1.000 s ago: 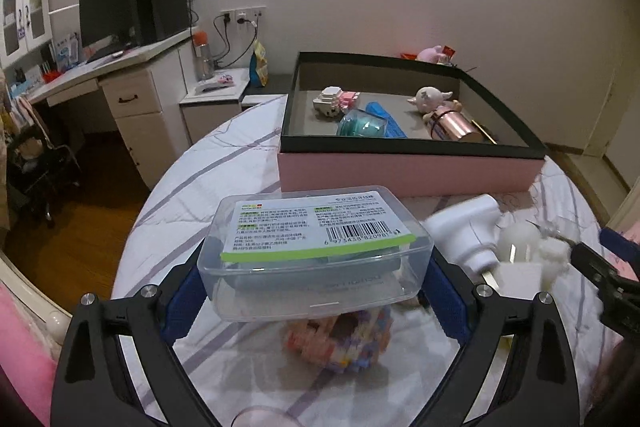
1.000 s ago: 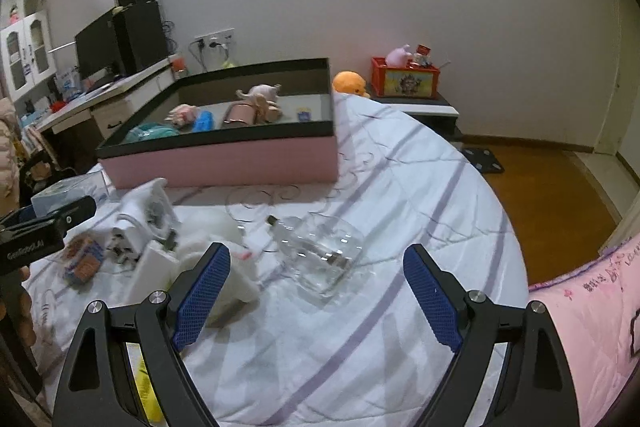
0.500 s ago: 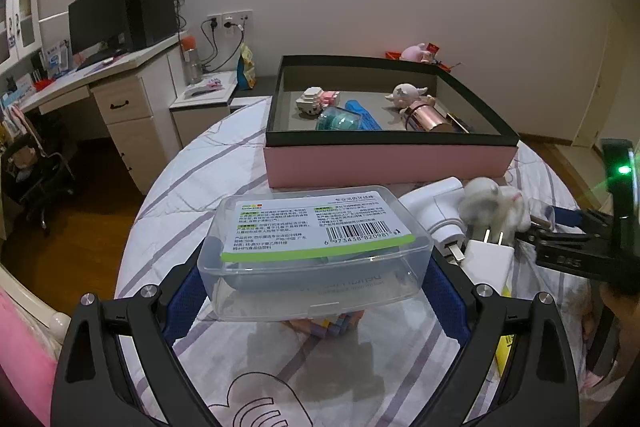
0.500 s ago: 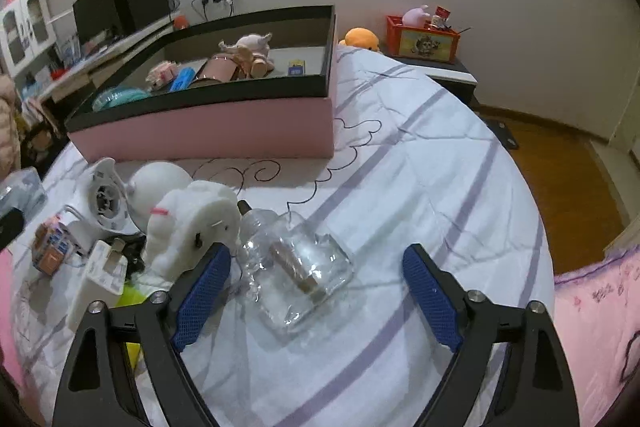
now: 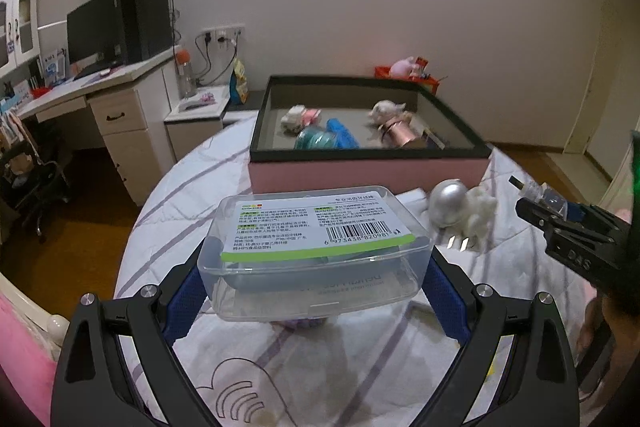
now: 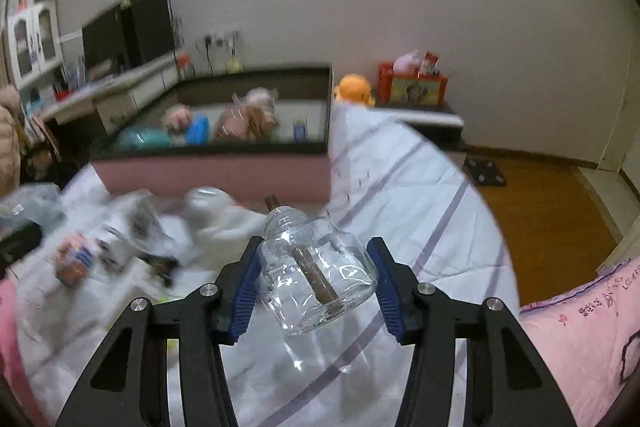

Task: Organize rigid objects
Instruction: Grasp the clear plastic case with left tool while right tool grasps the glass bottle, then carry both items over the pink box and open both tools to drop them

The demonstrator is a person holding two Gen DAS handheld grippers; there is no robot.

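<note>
My left gripper (image 5: 314, 289) is shut on a clear plastic box (image 5: 314, 251) with a barcode label and holds it above the bed. My right gripper (image 6: 314, 281) is shut on a clear glass bottle (image 6: 316, 269) with a brown stick inside, lifted off the bedsheet. The right gripper also shows at the right edge of the left wrist view (image 5: 576, 239). A pink box with a black rim (image 5: 368, 169) stands further back and holds several small toys; it also shows in the right wrist view (image 6: 216, 173).
A white toy with a silver ball (image 5: 460, 213), a plug and a small colourful block figure (image 6: 72, 261) lie on the striped sheet in front of the pink box. A desk with a monitor (image 5: 100, 75) stands to the left. A pink quilt (image 6: 584, 343) lies at the right.
My right gripper has closed on the glass bottle and lifted it off the sheet. My left gripper has kept hold of the plastic box and risen a little.
</note>
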